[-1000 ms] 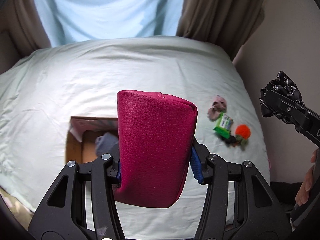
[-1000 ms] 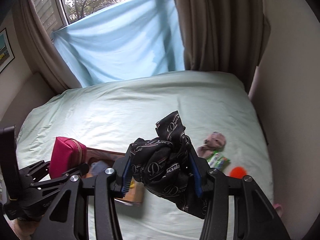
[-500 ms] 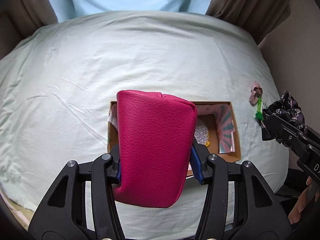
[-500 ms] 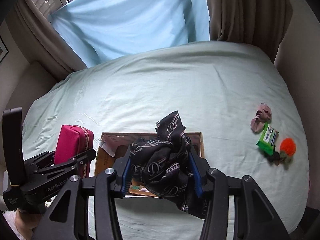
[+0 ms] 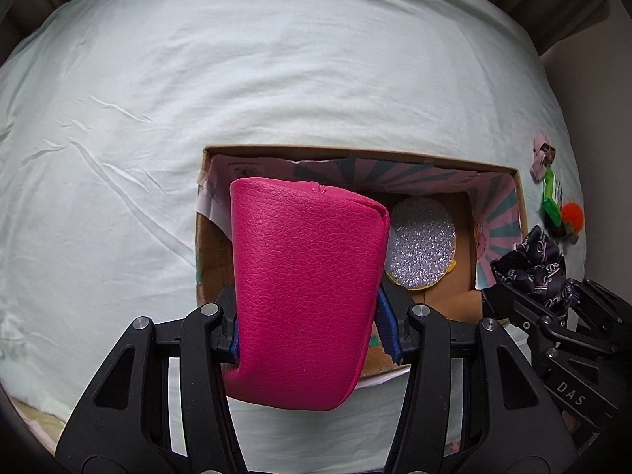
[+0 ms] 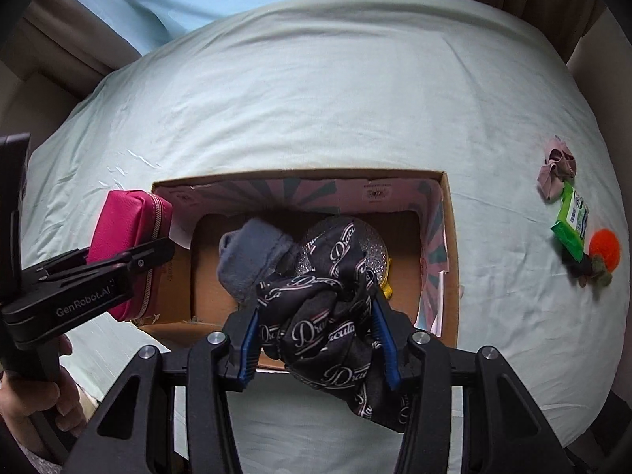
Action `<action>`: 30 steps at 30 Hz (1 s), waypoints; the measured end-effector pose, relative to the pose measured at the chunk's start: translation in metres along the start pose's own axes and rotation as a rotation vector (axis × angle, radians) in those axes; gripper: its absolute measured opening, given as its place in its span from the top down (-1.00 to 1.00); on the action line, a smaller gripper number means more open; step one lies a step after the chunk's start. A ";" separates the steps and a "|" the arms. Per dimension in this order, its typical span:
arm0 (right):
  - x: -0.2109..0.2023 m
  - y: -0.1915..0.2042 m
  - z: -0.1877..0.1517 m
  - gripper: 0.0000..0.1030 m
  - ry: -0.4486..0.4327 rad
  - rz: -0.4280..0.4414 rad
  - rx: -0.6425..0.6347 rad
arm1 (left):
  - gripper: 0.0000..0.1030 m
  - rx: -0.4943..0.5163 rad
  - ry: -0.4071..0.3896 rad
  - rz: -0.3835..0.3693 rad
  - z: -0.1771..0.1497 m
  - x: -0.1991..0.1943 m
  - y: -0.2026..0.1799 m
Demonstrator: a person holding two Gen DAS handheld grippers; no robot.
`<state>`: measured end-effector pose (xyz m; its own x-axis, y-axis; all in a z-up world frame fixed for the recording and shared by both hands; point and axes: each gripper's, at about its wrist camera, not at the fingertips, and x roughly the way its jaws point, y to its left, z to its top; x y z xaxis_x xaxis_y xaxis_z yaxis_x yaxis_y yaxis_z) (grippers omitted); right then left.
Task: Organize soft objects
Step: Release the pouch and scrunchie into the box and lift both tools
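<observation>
Risk lay chiefly with the left gripper (image 5: pixel 308 316), clamped on a magenta faux-leather zip pouch (image 5: pixel 304 288) over the left wall of the open cardboard box (image 6: pixel 448 237) at frame centre: released there, it could catch the rim and tip onto the pale green bedsheet (image 5: pixel 276 79). The right gripper (image 6: pixel 316 339), pinching a black satin scrunchie with white script (image 6: pixel 324 316) above the near edge, might snag its trailing fabric. Only the right wrist view showed a grey rolled sock (image 6: pixel 249 260) inside.

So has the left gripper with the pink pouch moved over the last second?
Yes: the left gripper carried the pink pouch forward to the cardboard box.
</observation>
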<state>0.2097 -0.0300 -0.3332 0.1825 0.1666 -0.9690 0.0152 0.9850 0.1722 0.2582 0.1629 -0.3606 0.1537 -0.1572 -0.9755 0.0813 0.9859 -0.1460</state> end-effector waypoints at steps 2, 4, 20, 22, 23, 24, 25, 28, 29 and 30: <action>0.015 -0.001 0.001 0.13 0.033 -0.001 -0.017 | 0.08 -0.001 0.025 0.002 0.000 0.011 -0.001; 0.027 -0.001 0.002 0.13 0.060 -0.003 -0.028 | 0.08 0.006 0.048 0.011 0.002 0.022 -0.003; 0.068 0.000 -0.005 -0.87 0.060 0.104 -0.071 | -0.99 0.108 -0.003 0.054 0.020 0.026 -0.025; 0.065 0.005 -0.010 -0.87 0.045 0.088 -0.118 | -0.99 0.098 0.010 0.048 0.021 0.028 -0.023; 0.064 0.007 -0.012 -0.87 0.038 0.082 -0.133 | -0.99 0.094 0.009 0.054 0.020 0.027 -0.022; 0.063 0.008 -0.013 -0.87 0.033 0.081 -0.140 | -0.99 0.092 0.008 0.057 0.019 0.026 -0.021; 0.061 0.009 -0.014 -0.87 0.030 0.082 -0.141 | -0.99 0.091 0.006 0.057 0.018 0.025 -0.020; 0.055 0.010 -0.016 -0.87 0.011 0.086 -0.134 | -0.99 0.098 -0.014 0.064 0.014 0.016 -0.019; 0.051 0.009 -0.018 -0.87 -0.002 0.085 -0.133 | -0.99 0.101 -0.022 0.066 0.012 0.012 -0.019; 0.047 0.009 -0.018 -0.87 -0.014 0.083 -0.134 | -0.99 0.102 -0.030 0.064 0.011 0.008 -0.019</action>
<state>0.2007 -0.0122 -0.3805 0.1911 0.2475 -0.9498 -0.1315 0.9654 0.2251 0.2689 0.1428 -0.3634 0.1912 -0.0974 -0.9767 0.1700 0.9833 -0.0648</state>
